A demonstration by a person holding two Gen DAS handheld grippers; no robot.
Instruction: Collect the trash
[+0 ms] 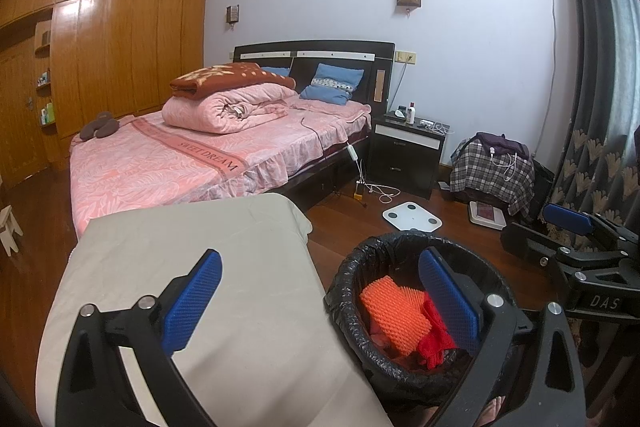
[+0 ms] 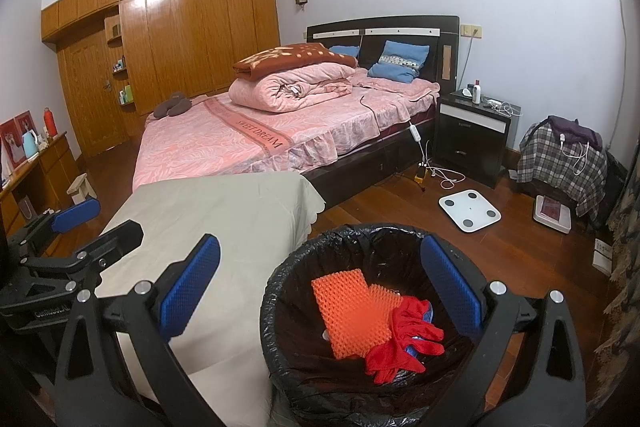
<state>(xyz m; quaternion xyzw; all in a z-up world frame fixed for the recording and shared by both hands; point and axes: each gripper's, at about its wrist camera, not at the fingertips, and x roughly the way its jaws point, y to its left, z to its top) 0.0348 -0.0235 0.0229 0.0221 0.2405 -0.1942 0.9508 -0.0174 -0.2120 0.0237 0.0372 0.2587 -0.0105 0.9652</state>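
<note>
A round bin with a black liner point(image 2: 280, 279) stands on the wood floor beside a beige cloth-covered surface point(image 2: 224, 219). Inside it lie an orange foam mesh point(image 2: 348, 315) and a red glove point(image 2: 404, 339). My right gripper point(image 2: 322, 291) hovers open above the bin's near rim and holds nothing. My left gripper point(image 1: 320, 299) is open too and empty, straddling the cloth's edge and the bin point(image 1: 344, 267), where the orange mesh point(image 1: 394, 311) and red glove point(image 1: 434, 339) show. Each view also catches the other gripper at its edge: the right gripper point(image 1: 548, 227), the left gripper point(image 2: 98, 223).
A bed with pink bedding point(image 2: 256, 139) fills the middle. Beyond the bin a white scale point(image 2: 470, 210) lies on the floor, with cables point(image 2: 436, 173) near a black nightstand point(image 2: 474, 143). A plaid-covered stool point(image 2: 560, 159) and a curtain point(image 1: 600, 147) stand at the right. A wooden wardrobe point(image 2: 180, 35) lines the far wall.
</note>
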